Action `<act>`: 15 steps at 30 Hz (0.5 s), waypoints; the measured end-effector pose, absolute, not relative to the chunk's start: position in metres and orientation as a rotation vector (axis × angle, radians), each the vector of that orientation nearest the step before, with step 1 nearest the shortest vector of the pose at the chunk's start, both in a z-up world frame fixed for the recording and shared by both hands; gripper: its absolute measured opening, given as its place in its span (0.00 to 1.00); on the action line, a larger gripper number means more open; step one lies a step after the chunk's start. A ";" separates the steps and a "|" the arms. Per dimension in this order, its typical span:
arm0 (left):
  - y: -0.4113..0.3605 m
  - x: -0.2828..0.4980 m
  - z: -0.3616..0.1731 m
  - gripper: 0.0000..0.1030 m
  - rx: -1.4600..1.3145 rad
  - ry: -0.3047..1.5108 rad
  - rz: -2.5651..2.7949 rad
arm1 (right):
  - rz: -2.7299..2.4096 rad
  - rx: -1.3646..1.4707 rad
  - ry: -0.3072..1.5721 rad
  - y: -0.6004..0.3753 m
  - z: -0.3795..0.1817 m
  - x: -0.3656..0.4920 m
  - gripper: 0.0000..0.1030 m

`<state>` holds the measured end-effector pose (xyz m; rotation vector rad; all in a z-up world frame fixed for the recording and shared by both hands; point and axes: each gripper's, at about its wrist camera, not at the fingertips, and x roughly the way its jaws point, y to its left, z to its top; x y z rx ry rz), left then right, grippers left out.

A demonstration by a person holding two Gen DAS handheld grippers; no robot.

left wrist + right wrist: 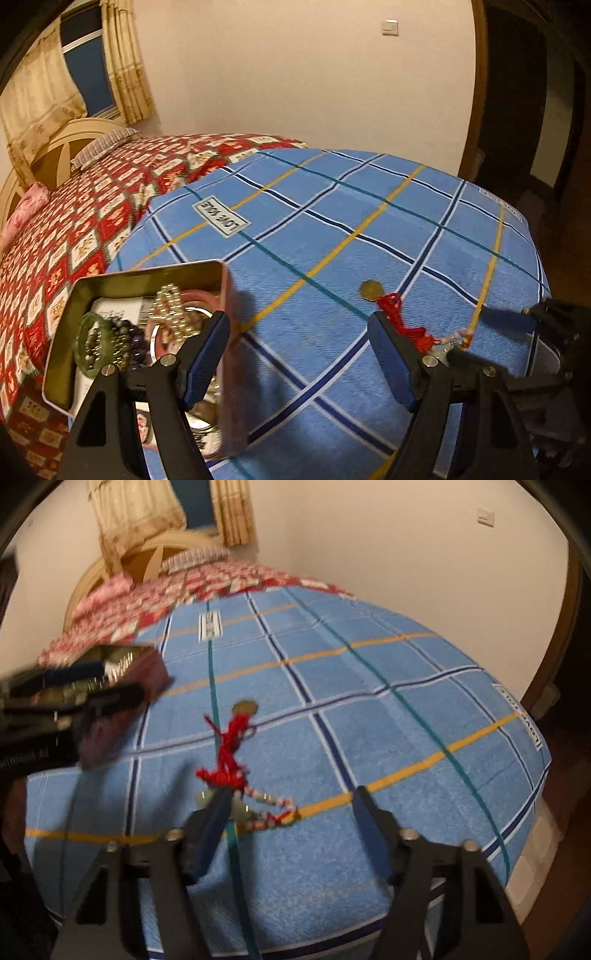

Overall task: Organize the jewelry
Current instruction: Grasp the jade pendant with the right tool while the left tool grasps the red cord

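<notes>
The red cord charm (pixel 231 753) lay stretched out on the blue checked blanket (pixel 369 738) of the bed, its long axis running away from the right gripper (pixel 290 814). A brass coin (pixel 244 707) sat at the far end, a red knot in the middle, and a loop of small red and white beads (pixel 269 808) with pale stones at the near end.

The right gripper's fingers stood open, with nothing pressed between them. The bead loop lay between the two fingers, close by the left-hand finger (pixel 214 823), which hid part of it; whether it touched the beads could not be told. The gripper pointed steeply down at the blanket.

The left gripper (pixel 297 354) also had its fingers wide apart and held nothing. It tilted down over the blanket beside the open tin (pixel 147 273), its left-hand finger (pixel 207 354) in front of the tin's rim. The tin held a heap of jewellery: a green bangle (pixel 86 343), dark beads (pixel 127 332), a gold chain (pixel 170 306) and a pink ring shape. The tin stood on the blanket's edge, near the red patterned bedspread (pixel 74 236), well apart from the charm.
</notes>
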<state>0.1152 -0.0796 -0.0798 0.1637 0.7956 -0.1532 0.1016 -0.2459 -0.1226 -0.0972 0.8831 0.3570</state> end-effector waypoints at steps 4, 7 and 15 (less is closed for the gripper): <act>-0.085 0.120 -0.085 0.75 0.166 0.809 -0.159 | 0.373 -0.135 0.881 -0.243 -0.129 0.094 0.51; -0.083 0.122 -0.089 0.75 0.154 0.825 -0.155 | 0.380 -0.144 0.872 -0.243 -0.129 0.093 0.32; -0.082 0.127 -0.093 0.75 0.136 0.834 -0.146 | 0.401 0.013 0.909 -0.252 -0.125 0.106 0.31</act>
